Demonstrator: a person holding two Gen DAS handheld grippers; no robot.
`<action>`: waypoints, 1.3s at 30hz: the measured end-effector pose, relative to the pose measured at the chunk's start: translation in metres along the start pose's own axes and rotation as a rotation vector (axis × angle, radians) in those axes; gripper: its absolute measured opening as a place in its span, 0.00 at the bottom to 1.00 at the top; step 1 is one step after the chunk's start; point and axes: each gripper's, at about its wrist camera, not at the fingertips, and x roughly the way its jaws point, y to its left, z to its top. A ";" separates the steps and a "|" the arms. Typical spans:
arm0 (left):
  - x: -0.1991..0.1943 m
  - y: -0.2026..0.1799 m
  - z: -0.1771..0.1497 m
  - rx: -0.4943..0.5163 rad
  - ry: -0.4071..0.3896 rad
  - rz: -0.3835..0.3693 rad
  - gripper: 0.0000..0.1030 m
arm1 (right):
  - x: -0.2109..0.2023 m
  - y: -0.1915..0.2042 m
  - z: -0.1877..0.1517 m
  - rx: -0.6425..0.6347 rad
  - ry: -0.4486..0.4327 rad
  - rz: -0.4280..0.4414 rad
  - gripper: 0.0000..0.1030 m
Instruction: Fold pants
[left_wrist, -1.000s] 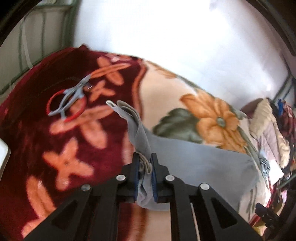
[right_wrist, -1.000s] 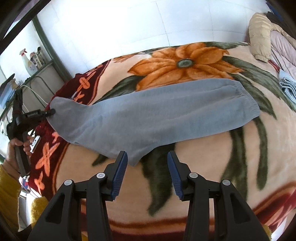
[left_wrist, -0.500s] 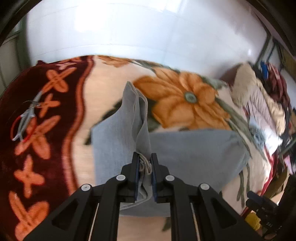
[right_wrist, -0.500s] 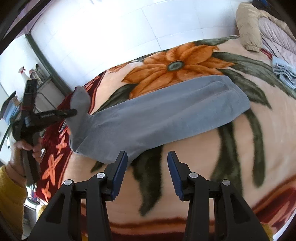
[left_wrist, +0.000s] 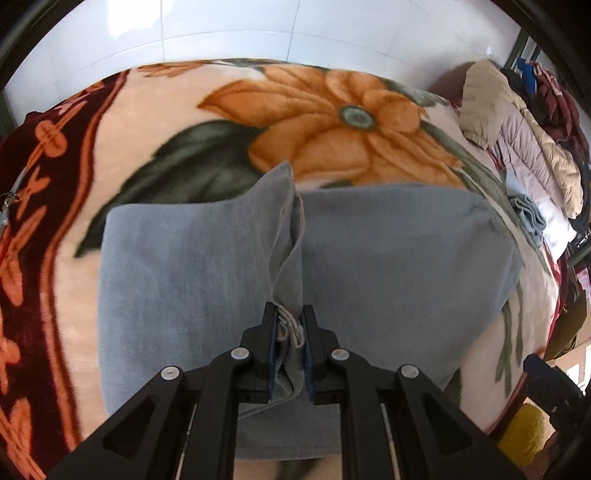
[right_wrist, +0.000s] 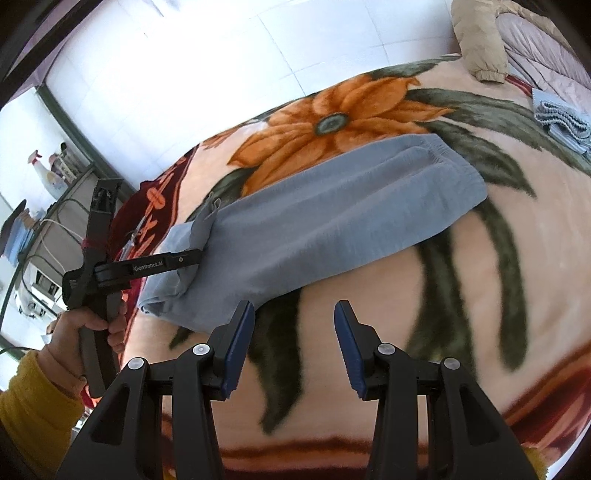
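Grey pants (right_wrist: 351, 218) lie stretched across a flowered blanket (right_wrist: 406, 314), waistband at the right. My left gripper (left_wrist: 290, 317) is shut on the bunched leg end, which it holds up over the middle of the pants (left_wrist: 388, 258), so the left part is doubled over. The right wrist view shows that left gripper (right_wrist: 199, 254) at the pants' left end, held by a hand in a yellow sleeve (right_wrist: 33, 398). My right gripper (right_wrist: 294, 314) hangs open just in front of the pants' near edge, with only blanket between its fingers.
Puffy jackets (left_wrist: 517, 122) are piled at the blanket's far right, with a folded blue-grey cloth (right_wrist: 561, 118) beside them. A shelf with spray bottles (right_wrist: 51, 173) stands at the left. A white tiled wall runs behind.
My left gripper has carried the leg end rightward from the dark red border to above the pants' middle, folding the cloth over. The scissors have slid out of its view. The right gripper barely moved.
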 end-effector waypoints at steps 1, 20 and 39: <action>0.001 0.000 -0.001 -0.001 0.003 -0.010 0.13 | 0.003 0.002 0.000 -0.005 0.008 -0.002 0.44; -0.044 0.053 -0.042 -0.134 -0.088 0.047 0.38 | 0.069 0.073 0.025 -0.167 0.139 0.059 0.46; -0.036 0.071 -0.065 -0.187 -0.115 0.027 0.38 | 0.178 0.110 0.063 -0.121 0.279 0.051 0.46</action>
